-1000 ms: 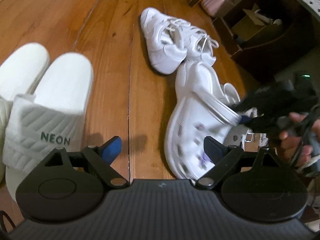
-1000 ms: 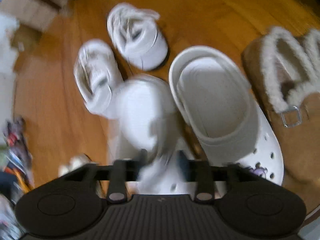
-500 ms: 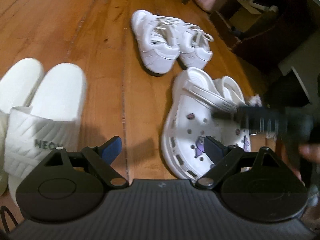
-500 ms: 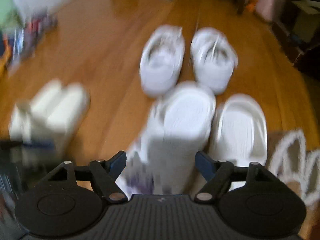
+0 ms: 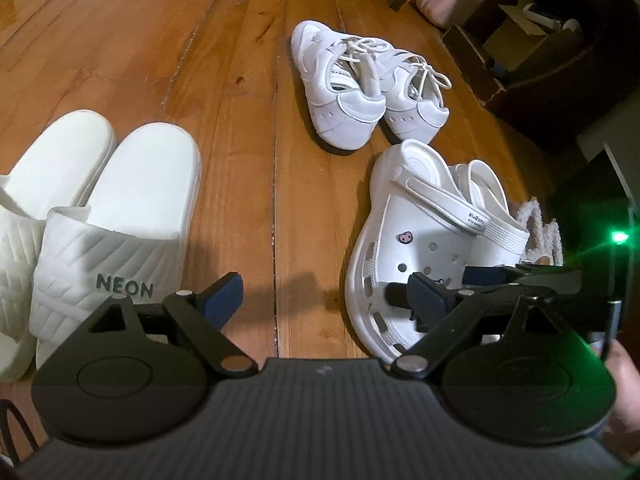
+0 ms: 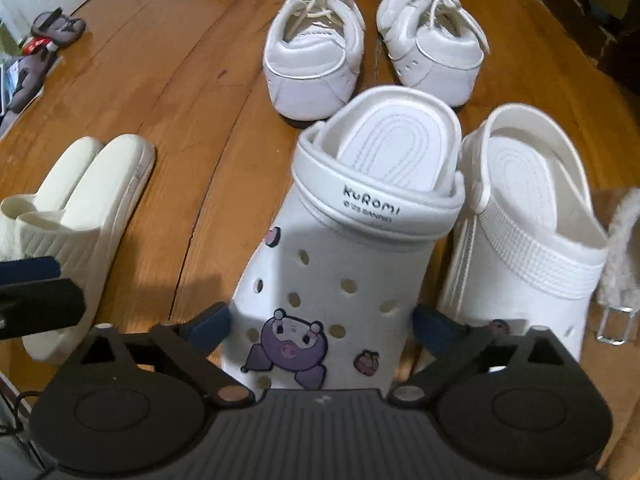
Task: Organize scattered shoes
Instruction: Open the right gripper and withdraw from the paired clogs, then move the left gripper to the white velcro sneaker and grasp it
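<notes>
Because the charm-covered clog (image 6: 344, 280) now lies on the floor (image 6: 192, 92) snug beside its mate (image 6: 532, 220), paired behind the sneakers (image 6: 320, 60), the right gripper (image 6: 320, 326) jaws have just been opening, straddling it without pressing. The left gripper (image 5: 324, 294) hangs wide and empty by the slides (image 5: 120, 216).

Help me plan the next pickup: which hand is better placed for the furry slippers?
Right, probably. The furry slippers lie just past the clogs that the open right gripper straddles; the left gripper hovers nearer the slides.
</notes>
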`<state>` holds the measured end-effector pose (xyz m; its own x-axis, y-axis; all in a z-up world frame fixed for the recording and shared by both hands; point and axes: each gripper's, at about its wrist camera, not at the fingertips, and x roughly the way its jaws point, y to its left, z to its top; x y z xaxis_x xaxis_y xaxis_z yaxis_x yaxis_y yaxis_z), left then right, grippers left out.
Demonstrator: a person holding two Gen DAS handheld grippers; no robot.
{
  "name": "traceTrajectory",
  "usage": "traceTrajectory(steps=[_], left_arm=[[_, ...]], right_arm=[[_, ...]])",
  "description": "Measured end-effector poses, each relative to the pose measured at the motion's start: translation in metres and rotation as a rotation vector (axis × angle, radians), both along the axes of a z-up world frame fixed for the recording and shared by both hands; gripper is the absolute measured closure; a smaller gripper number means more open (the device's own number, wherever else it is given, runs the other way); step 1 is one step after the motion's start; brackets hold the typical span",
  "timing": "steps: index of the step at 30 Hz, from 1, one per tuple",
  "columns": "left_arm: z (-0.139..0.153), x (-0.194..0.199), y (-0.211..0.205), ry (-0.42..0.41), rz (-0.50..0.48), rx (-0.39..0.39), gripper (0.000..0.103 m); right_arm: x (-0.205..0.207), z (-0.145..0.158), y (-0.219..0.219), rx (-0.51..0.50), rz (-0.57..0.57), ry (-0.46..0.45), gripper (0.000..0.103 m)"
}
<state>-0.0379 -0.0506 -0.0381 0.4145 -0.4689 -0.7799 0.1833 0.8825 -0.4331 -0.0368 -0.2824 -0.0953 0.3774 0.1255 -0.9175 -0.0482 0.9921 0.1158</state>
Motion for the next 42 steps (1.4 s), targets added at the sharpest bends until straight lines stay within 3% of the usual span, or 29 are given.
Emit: traceTrajectory(steps=[2,6,10,13,15,18,22,26,28,30,36,42], left_arm=[[-0.001,0.0,-0.001,0.002,-0.01,-0.004,0.014],[-0.005,0.0,-0.003,0.004,-0.017,-0.005,0.013],[-0.009,0.001,-0.005,0.009,-0.009,0.001,0.013],[-0.011,0.001,-0.005,0.014,-0.002,0.002,0.013],[-0.012,0.001,-0.006,0.014,-0.001,0.007,0.013],[-0.012,0.001,-0.008,0.005,-0.002,0.024,0.013],[-0.004,-0.004,-0.008,-0.036,0.014,0.041,0.013],[-0.006,-0.01,-0.009,-0.072,0.056,0.079,0.008],[-0.008,-0.01,-0.01,-0.073,0.081,0.116,0.008],[-0.005,-0.007,-0.01,-0.071,0.091,0.097,0.007],[0.007,0.021,-0.02,-0.087,0.087,0.149,0.007],[0.039,0.069,-0.054,-0.151,0.022,0.205,0.008]], right_arm=[[-0.002,0.006,-0.006,0.012,-0.003,0.002,0.006],[-0.005,0.033,-0.02,0.032,-0.044,-0.001,0.033],[-0.01,0.051,-0.018,-0.083,-0.042,-0.02,0.044],[-0.017,0.059,0.002,-0.231,0.007,-0.065,0.043],[-0.02,0.063,0.011,-0.274,0.035,-0.097,0.041],[-0.024,0.072,0.015,-0.197,0.071,-0.155,0.022],[-0.032,0.08,-0.011,-0.041,-0.005,-0.16,0.024],[-0.016,0.076,-0.024,0.039,-0.103,-0.148,0.023],[-0.006,0.077,-0.017,0.037,-0.088,-0.14,0.021],[0.002,0.078,-0.009,0.022,-0.056,-0.145,0.012],[0.006,0.103,-0.005,-0.049,0.049,-0.221,0.012],[0.035,0.124,-0.023,-0.046,0.028,-0.26,0.007]])
